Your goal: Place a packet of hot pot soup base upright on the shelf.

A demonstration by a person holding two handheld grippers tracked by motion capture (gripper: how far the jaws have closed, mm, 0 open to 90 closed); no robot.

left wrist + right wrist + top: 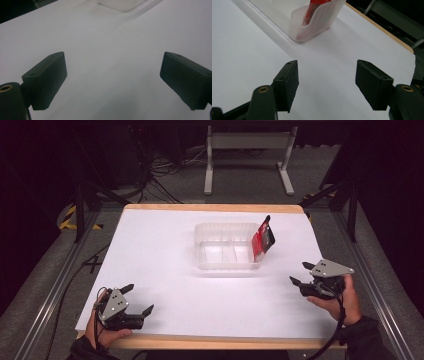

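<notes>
The right tool (304,274) hovers near the right edge of the surface (165,260), released, its two black jaws standing well apart with nothing between them. It points toward the clear tray (227,246), so its own camera looks straight at the tray's near corner (317,21); that aim suggests the right hand is the one placed to work at the tray. The left tool (136,300) sits low at the near left corner, likewise released, with bare white surface showing between its jaws (112,75). It is well apart from the tray and looks parked, out of the way.

The tray stands toward the far middle of the surface, a little right of centre. It is translucent plastic with a ribbed wall and low dividers inside; they seem to mark out three compartments, though the exact layout is hard to read. A red packet (262,239) with a black top stands tilted in the tray's right end, leaning on the right wall with its upper part sticking out above the rim (310,10). It probably stays upright because the wall props it.

Counted: two tools, both empty; one tray; one packet. Beyond the surface, on the floor, stand a grey metal frame (248,155) and a tangle of cables (160,170).
</notes>
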